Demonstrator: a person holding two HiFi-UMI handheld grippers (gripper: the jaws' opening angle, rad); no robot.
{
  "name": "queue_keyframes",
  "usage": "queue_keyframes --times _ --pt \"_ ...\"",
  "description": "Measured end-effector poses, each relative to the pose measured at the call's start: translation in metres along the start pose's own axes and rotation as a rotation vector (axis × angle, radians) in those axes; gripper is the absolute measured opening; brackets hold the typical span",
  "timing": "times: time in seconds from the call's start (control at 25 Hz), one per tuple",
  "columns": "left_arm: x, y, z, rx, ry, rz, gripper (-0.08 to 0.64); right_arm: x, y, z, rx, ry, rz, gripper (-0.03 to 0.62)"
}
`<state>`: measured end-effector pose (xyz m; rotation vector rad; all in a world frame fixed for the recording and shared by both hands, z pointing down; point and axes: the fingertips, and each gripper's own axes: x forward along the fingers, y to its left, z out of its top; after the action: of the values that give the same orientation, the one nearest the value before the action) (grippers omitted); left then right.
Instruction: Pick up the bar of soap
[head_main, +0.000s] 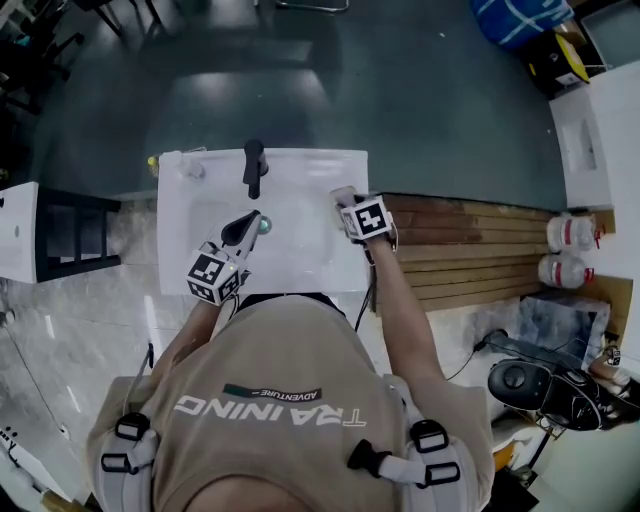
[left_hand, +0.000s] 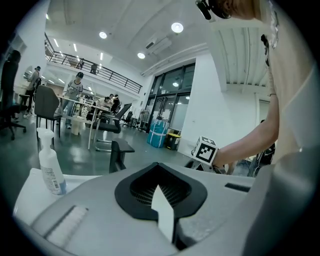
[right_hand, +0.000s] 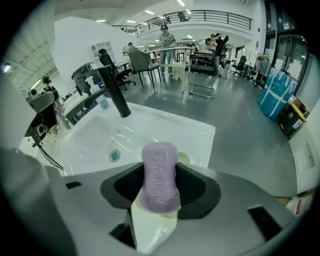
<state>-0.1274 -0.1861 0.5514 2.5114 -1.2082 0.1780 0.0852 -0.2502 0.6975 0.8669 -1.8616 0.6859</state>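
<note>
right tongs (head_main: 345, 200) clamped on lilac soap bar (right_hand: 160, 175) over washbasin's (right_hand: 165, 131) right rim | left tongs (left_hand: 162, 212) together, empty | pickup seems done

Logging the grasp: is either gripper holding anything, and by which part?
The right gripper grips the lilac bar of soap across its two long sides, one end sticking out ahead. The left gripper is shut with nothing in it.

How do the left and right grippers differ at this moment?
The left gripper is shut on nothing, while the right gripper is shut on the soap. The left gripper is over the basin of the sink, while the right gripper is at its right rim. Both have their jaws closed above the sink.
</note>
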Motion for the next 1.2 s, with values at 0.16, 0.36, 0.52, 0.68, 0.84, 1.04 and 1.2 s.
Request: queue_keyframes --times 0.16,0.36,0.52,0.68,0.84,1.04,1.2 --pt "-0.003 -0.002 0.009 0.011 -0.02 0.01 -0.008 -0.021 0.003 0.009 0.004 -0.077 -0.005 0.199" --pt "-0.009 0.001 0.016 0.032 -0.026 0.02 -0.009 -0.053 0.018 0.032 -0.012 -0.204 0.012 0.199" --pt "-0.015 0.001 0.02 0.039 -0.033 0.034 -0.008 -0.076 0.029 0.051 -0.048 -0.29 0.036 0.199" --pt "-0.023 0.002 0.027 0.049 -0.045 0.055 -0.008 -0.098 0.04 0.066 -0.084 -0.364 0.041 0.199" --pt "-0.03 0.002 0.038 0.056 -0.06 0.071 -0.008 -0.117 0.049 0.075 -0.094 -0.442 0.066 0.199" --pt "-0.036 0.002 0.061 0.077 -0.091 0.076 -0.009 -0.144 0.06 0.093 -0.133 -0.546 0.094 0.199" --pt "-0.039 0.005 0.074 0.095 -0.105 0.085 -0.008 -0.164 0.071 0.106 -0.159 -0.617 0.113 0.199"
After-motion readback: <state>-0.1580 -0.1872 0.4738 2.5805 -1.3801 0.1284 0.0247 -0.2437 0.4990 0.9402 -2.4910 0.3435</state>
